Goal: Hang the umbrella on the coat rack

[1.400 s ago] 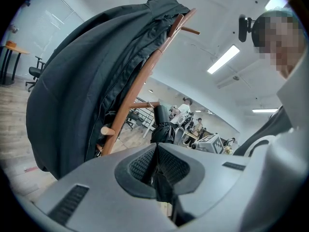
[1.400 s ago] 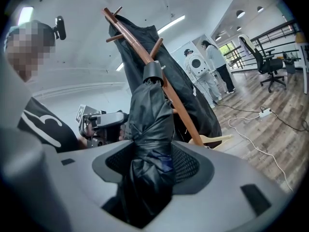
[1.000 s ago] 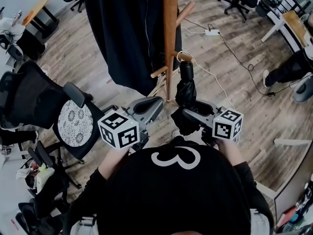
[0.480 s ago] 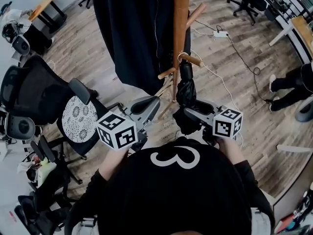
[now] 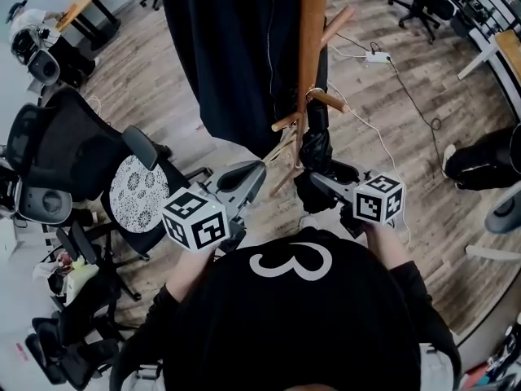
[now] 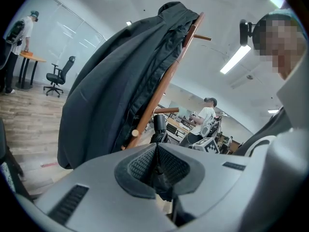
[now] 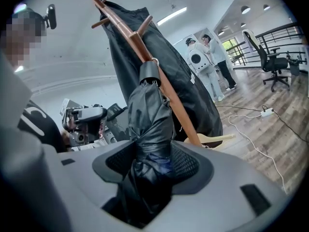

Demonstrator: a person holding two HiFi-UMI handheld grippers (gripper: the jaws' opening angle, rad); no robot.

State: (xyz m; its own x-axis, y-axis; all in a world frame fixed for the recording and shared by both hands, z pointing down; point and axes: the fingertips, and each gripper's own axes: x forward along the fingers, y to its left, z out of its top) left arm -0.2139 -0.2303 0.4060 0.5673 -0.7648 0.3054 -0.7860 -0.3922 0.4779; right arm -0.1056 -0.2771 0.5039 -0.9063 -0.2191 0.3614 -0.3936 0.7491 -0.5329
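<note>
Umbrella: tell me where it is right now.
In the head view the folded black umbrella is right of centre, clamped in the right gripper, its top beside the coat rack pole by a lower peg.

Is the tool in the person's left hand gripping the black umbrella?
No, the left gripper has its jaws closed together on nothing, while the umbrella is clamped in the right gripper.

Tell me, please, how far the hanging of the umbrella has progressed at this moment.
Done: the folded umbrella is up at the coat rack, with its handle just under a lower peg, where its light loop seems to sit. In hand: the right gripper is shut on the umbrella; the left gripper is shut on nothing. Left: confirm the loop is over the peg, then let go.
</note>
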